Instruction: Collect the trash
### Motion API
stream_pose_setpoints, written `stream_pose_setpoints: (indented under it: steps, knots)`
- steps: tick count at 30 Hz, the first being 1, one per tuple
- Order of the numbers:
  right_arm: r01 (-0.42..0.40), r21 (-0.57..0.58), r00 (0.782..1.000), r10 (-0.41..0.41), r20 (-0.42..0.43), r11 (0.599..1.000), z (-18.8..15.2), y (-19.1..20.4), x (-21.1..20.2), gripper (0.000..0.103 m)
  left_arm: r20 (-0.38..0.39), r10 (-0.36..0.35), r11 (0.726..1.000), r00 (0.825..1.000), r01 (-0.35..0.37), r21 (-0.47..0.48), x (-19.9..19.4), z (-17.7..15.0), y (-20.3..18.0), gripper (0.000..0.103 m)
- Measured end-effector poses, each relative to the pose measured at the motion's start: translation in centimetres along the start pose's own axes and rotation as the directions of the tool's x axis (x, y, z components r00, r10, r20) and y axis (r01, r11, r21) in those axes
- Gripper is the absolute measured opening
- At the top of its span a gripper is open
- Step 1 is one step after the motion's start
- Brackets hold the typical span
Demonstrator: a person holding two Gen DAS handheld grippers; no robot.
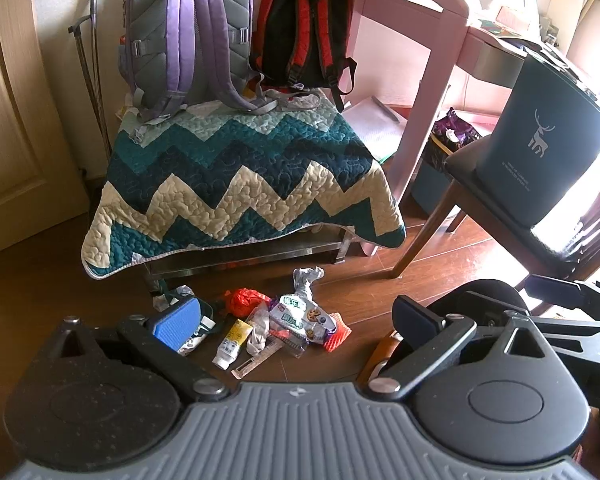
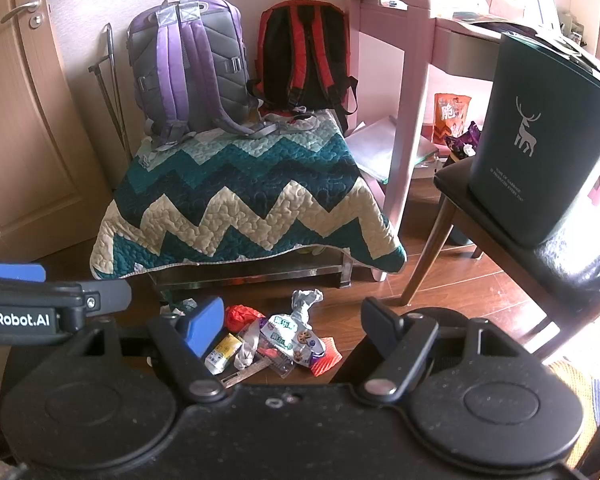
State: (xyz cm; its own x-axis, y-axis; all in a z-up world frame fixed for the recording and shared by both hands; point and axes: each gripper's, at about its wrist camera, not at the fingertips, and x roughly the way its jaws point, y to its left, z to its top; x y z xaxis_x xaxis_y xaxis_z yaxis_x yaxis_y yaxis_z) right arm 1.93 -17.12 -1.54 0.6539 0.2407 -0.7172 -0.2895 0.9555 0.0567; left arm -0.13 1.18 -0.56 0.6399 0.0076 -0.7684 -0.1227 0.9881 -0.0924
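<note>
Trash lies in a small heap on the dark brown wooden floor (image 1: 380, 280), just in front of a low metal bench draped with a quilted teal, navy and cream zigzag blanket (image 1: 236, 168). In the heap are a white and purple printed snack wrapper (image 1: 300, 314), a crumpled red plastic bag (image 1: 242, 300), a small yellow and white squeeze tube (image 1: 232, 342), a twisted piece of silver foil (image 1: 306, 278), an orange foam net sleeve (image 1: 338, 332) and a clear plastic ruler (image 1: 256, 362), all touching or overlapping.

Both claws hover above the heap, apart from it. The left claw (image 1: 296, 320) stands wide open with nothing between its blue-padded fingers; the heap shows in the gap. The right claw (image 2: 292, 328) is likewise spread wide and empty, the trash visible between its fingers.

To the right, a dark teal cylindrical bin with a white deer print (image 2: 540, 136) stands upright on the black padded seat of a brown wooden chair (image 2: 500, 216), well apart from the heap. On the blanket, against the wall, stand a purple and grey backpack (image 1: 188, 36) and a red and black backpack (image 1: 304, 32) side by side. A pink tabletop (image 1: 412, 0) stands right of them, with an orange snack bag (image 2: 450, 114) under it.
</note>
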Motion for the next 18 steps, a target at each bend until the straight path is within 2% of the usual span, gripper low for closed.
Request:
stream_pose_setpoints:
  steps: [18]
  knots:
    - [0.0, 0.0, 1.0, 0.0, 0.002, 1.0, -0.08, 0.04, 0.03, 0.076, 0.012, 0.002, 1.0, 1.0, -0.002, 0.006, -0.02, 0.05, -0.39, 0.103]
